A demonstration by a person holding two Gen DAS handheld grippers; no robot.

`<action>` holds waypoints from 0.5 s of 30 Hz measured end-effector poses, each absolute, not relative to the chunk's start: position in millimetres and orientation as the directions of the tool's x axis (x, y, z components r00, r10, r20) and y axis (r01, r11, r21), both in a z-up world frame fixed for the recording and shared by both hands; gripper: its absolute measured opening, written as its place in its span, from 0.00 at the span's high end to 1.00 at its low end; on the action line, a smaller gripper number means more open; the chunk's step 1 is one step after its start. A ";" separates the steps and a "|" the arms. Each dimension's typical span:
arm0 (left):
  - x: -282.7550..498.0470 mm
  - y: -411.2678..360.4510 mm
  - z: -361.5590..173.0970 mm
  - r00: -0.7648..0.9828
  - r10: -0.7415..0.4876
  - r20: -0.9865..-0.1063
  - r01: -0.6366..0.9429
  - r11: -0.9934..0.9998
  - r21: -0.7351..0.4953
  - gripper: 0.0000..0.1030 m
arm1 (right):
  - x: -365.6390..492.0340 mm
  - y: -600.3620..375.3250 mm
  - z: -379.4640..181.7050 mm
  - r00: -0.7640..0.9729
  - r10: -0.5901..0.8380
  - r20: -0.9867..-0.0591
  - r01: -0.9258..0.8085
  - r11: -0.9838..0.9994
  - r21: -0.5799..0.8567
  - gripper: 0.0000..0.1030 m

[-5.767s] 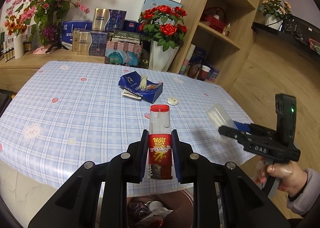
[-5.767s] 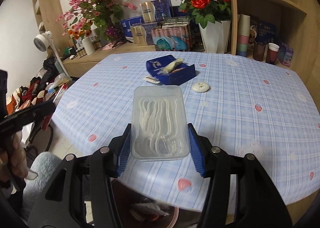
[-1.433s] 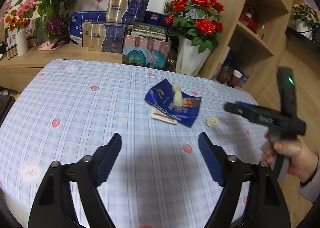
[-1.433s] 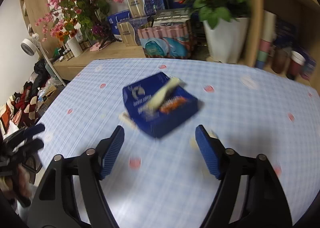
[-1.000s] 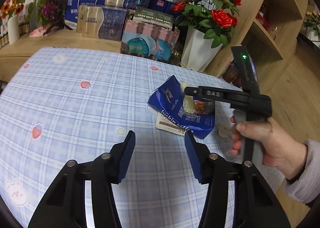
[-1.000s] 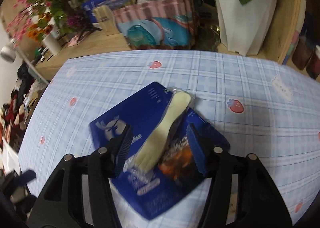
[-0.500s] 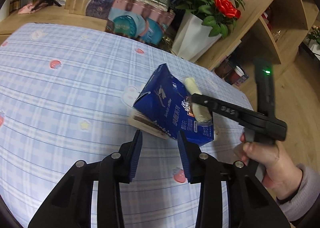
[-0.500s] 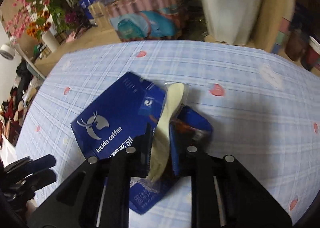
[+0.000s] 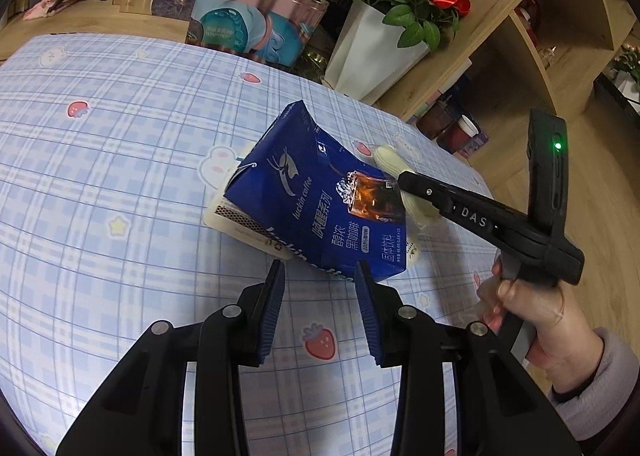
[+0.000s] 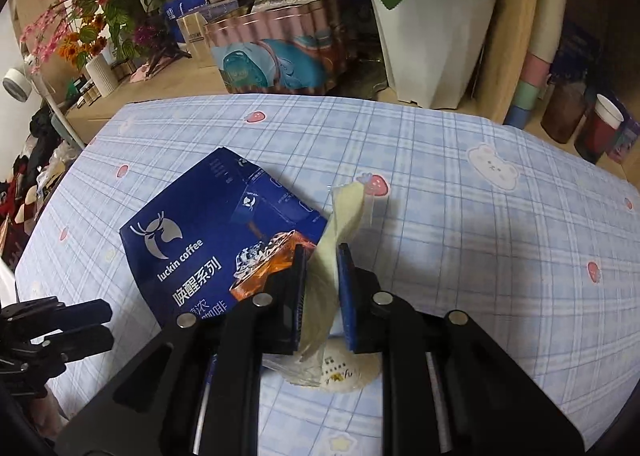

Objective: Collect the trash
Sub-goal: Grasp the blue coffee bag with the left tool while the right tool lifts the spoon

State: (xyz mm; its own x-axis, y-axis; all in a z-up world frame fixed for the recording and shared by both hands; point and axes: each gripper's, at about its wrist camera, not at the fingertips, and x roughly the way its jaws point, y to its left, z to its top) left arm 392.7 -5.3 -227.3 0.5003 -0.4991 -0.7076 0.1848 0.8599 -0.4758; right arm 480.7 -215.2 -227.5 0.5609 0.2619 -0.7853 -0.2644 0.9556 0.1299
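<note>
A crumpled dark blue coffee carton (image 9: pixel 320 200), printed with a white deer logo, "luckin coffee" and a picture of an iced drink, lies tilted on the checked tablecloth, one corner raised. Under its near left edge sits a flat pale cardboard piece (image 9: pixel 240 226) with a barcode-like strip. A cream plastic-wrapped spoon (image 10: pixel 334 240) lies along the carton's right edge. A small round white disc (image 10: pixel 340 378) rests on the cloth just beside them.

Right gripper (image 10: pixel 322 256) now clamps wrapped cream spoon (image 10: pixel 334 240) — before, wide open. Left gripper (image 9: pixel 320 276) narrower, close at blue coffee box (image 9: pixel 320 208) — box tilted up.
</note>
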 end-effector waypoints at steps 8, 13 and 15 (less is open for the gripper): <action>402.8 -11.1 -234.1 0.488 -0.516 -0.704 0.159 0.846 -0.510 0.66 | 469.7 -220.6 -229.2 0.573 0.257 -0.778 -0.268 0.956 0.119 0.81; 414.8 -12.5 -241.1 0.485 -0.532 -0.694 0.131 0.829 -0.544 0.66 | 464.4 -228.6 -230.6 0.577 0.262 -0.773 -0.257 0.957 0.132 0.81; 421.9 -16.6 -239.8 0.497 -0.530 -0.687 0.140 0.831 -0.539 0.66 | 463.8 -230.8 -230.8 0.579 0.262 -0.772 -0.253 0.958 0.135 0.81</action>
